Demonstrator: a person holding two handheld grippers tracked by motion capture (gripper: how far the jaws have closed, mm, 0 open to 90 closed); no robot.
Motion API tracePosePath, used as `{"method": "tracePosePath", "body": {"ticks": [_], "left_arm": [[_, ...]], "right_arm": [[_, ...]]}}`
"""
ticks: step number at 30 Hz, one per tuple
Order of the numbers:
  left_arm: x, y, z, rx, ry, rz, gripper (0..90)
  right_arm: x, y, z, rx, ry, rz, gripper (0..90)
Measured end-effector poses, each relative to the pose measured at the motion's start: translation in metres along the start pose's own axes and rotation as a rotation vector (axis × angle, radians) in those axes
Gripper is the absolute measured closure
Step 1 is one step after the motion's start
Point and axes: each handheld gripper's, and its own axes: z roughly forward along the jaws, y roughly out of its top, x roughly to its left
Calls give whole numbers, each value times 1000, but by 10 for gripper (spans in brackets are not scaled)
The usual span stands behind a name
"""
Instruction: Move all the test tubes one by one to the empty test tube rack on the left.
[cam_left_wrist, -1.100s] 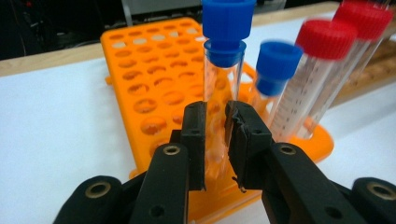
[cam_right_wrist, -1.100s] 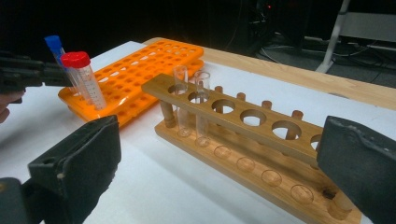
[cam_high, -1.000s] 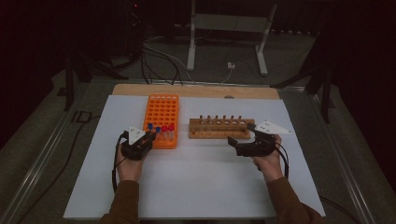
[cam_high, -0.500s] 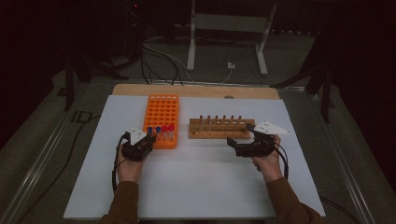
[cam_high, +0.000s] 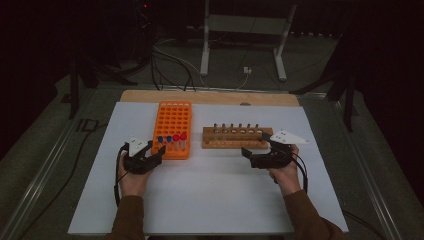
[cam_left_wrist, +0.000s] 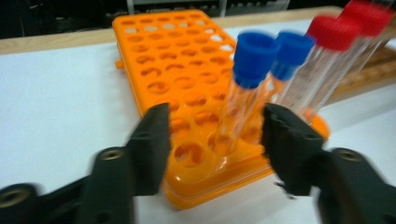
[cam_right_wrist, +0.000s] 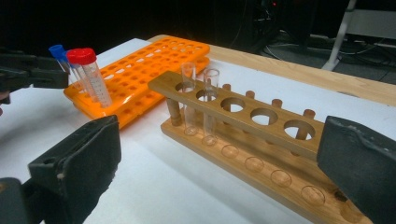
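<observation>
Your left gripper (cam_left_wrist: 212, 140) has just been opening its jaws, and they now stand partly apart at the near edge of the orange rack (cam_left_wrist: 187, 88), with the nearest blue-capped tube (cam_left_wrist: 245, 88) standing in the gap between them. Neither pad presses on it, so you hold nothing yet. That opening reads as the set-up for a grasp: the tube sits upright in its hole just ahead of your fingertips, closer to the right-hand jaw than the other, so you probably need to centre a little before you close. A second blue tube (cam_left_wrist: 289, 58) and two red-capped tubes (cam_left_wrist: 327, 56) stand just beyond it, tight together, and a sloppy close could knock them. Your right gripper (cam_right_wrist: 224, 154) is wide apart and empty, hovering just before the wooden rack (cam_right_wrist: 247, 126), whose far end already carries two bare glass tubes (cam_right_wrist: 198, 100); the holes nearer your jaws look free. From above, both hands rest near the table (cam_high: 210, 200), each in front of its own rack.
</observation>
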Motion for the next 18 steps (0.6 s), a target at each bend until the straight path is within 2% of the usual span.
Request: {"method": "tracePosePath", "body": {"ticks": [4, 10, 13, 15, 18], "left_arm": [[-4, 3, -3, -30, -23, -21, 244], [-6, 7, -8, -47, -64, -64, 14], [-6, 8, -12, -66, -53, -71, 7], [-5, 8, -16, -80, -63, -88, 7], [-4, 8, -20, -66, -71, -98, 8]], "right_arm": [[1, 2, 1, -4, -1, -5, 0], [3, 10, 5, -7, -12, -21, 7], [3, 16, 9, 1, 0, -20, 7], [3, 19, 14, 2, 10, -13, 53], [3, 24, 21, 12, 23, -18, 70]]}}
